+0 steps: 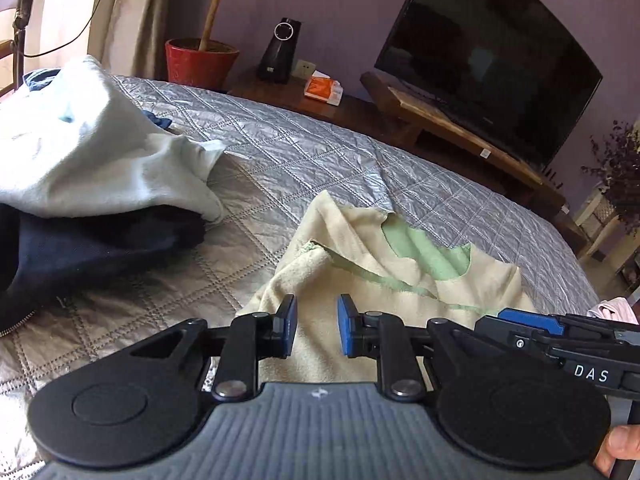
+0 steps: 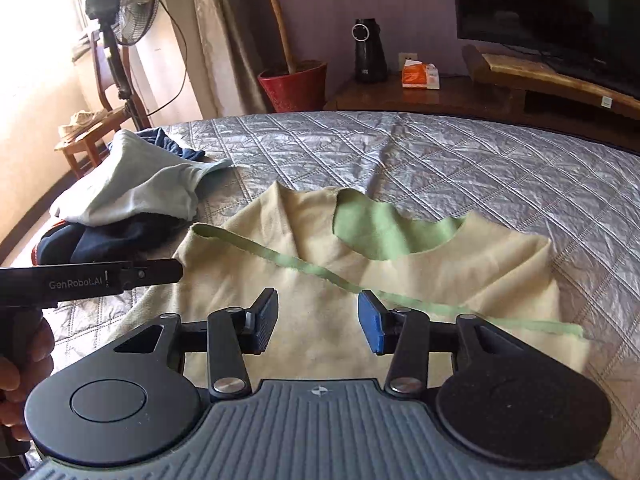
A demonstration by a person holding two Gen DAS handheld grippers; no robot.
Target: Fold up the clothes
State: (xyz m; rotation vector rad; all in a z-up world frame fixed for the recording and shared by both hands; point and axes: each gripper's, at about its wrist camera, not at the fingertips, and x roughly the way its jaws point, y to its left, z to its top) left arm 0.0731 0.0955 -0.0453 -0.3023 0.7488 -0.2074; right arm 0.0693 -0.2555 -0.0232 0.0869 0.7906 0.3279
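Observation:
A pale yellow garment (image 2: 440,276) with a green lining and a green seam strip lies rumpled on the grey quilted bed (image 2: 480,160); the left wrist view shows the same garment (image 1: 360,248). My left gripper (image 1: 317,330) hovers open over its near left part, nothing between the blue pads. My right gripper (image 2: 318,322) is open above the garment's near middle, its right pad by the green strip. The right gripper's body (image 1: 560,332) shows at right in the left wrist view. The left gripper's body (image 2: 100,278) shows at left in the right wrist view.
A heap of clothes, light blue (image 1: 80,152) over dark navy (image 1: 92,248), lies on the bed's left side. Beyond the bed stand a wooden bench (image 2: 440,92) with a black speaker, a TV (image 1: 500,60), a red plant pot (image 2: 294,88) and a fan (image 2: 128,4).

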